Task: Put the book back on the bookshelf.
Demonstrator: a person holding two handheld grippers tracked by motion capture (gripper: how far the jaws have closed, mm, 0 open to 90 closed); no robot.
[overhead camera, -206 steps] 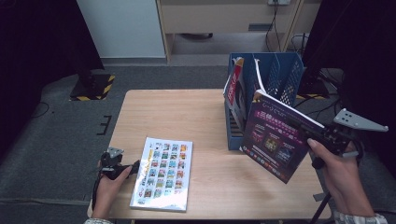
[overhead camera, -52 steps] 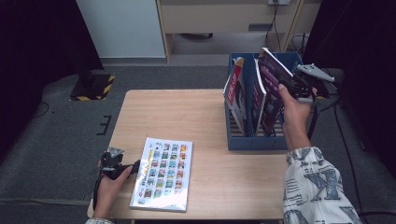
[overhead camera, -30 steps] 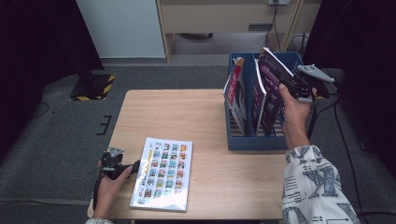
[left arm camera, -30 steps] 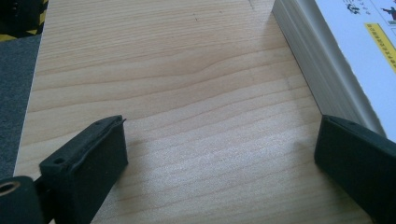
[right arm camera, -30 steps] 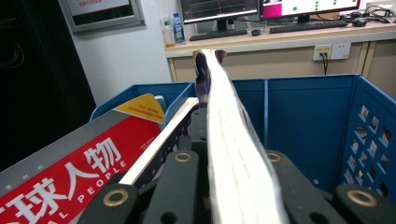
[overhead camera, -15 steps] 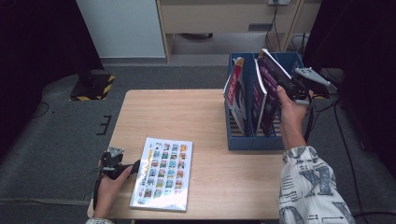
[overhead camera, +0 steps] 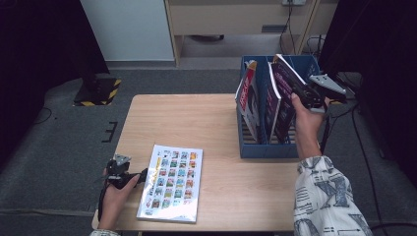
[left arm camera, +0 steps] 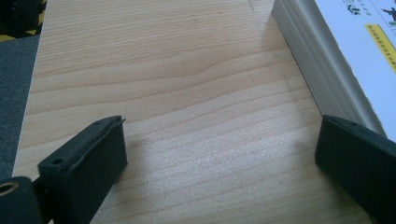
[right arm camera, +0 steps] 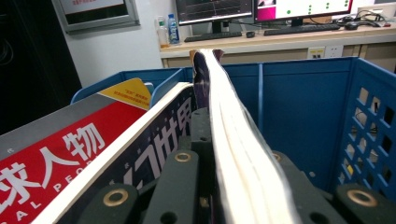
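The right gripper (overhead camera: pixel 301 93) is clamped on the upper edge of a purple magazine (overhead camera: pixel 281 98) that stands tilted in the blue file box (overhead camera: pixel 268 147) at the table's far right, its long edge running down into the slot and its top leaning toward the red magazine (overhead camera: pixel 247 98) beside it. The bottom edge seems to be in the box already, though the wall hides it. The left gripper (left arm camera: pixel 219 154) rests with jaws wide apart on the table (overhead camera: pixel 216 123), just beside the sticker book (overhead camera: pixel 172 182) lying flat near the front edge, so that book falls to the left hand
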